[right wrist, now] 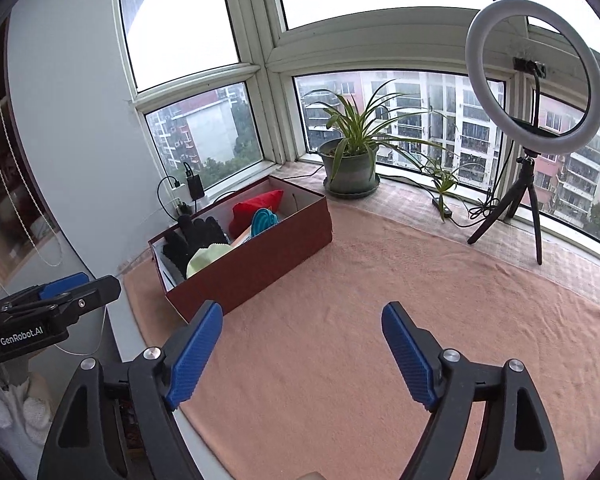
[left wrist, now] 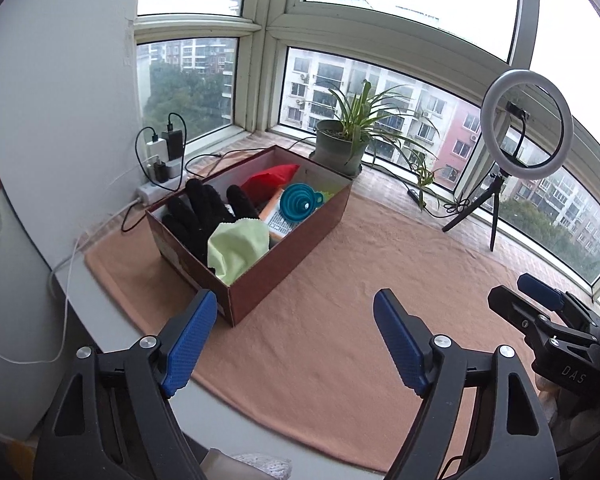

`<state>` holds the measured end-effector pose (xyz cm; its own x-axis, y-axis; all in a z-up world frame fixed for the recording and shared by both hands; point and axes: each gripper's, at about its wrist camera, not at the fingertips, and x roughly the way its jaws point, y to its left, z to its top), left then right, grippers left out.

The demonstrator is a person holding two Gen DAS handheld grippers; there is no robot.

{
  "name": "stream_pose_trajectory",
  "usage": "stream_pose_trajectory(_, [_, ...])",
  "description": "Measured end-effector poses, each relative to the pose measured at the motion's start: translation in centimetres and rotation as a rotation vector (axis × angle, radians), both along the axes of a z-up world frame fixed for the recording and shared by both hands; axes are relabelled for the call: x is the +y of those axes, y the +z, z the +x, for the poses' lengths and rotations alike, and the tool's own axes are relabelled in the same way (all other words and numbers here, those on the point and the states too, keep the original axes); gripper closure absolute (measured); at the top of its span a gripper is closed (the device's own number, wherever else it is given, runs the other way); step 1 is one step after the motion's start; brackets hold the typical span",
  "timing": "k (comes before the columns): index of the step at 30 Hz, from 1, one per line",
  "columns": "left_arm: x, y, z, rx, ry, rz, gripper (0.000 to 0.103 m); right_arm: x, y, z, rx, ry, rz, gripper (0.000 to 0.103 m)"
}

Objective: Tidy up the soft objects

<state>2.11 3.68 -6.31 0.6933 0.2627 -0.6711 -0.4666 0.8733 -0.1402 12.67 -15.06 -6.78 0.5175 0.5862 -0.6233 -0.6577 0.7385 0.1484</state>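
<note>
A dark red cardboard box stands on the peach cloth at the left. Inside lie a black glove, a pale green cloth, a red soft pouch, a teal funnel and an orange-edged booklet. My left gripper is open and empty, in front of the box's near corner. My right gripper is open and empty, over the cloth in front of the box. Each gripper shows at the edge of the other's view.
A potted plant stands behind the box by the window. A ring light on a tripod stands at the right. A power strip with chargers and cables lies left of the box. The peach cloth covers the sill.
</note>
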Motion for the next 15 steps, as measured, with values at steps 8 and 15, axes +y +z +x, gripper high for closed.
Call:
stream_pose_trajectory(8, [-0.8, 0.3, -0.4, -0.005, -0.003, 0.004, 0.022, -0.7, -0.1, -0.6, 0.0, 0.001, -0.004, 0.024])
stream_pose_trajectory(15, [-1.2, 0.4, -0.4, -0.008, -0.008, 0.004, 0.022, -1.3, 0.0, -0.8, -0.001, -0.003, 0.001, 0.023])
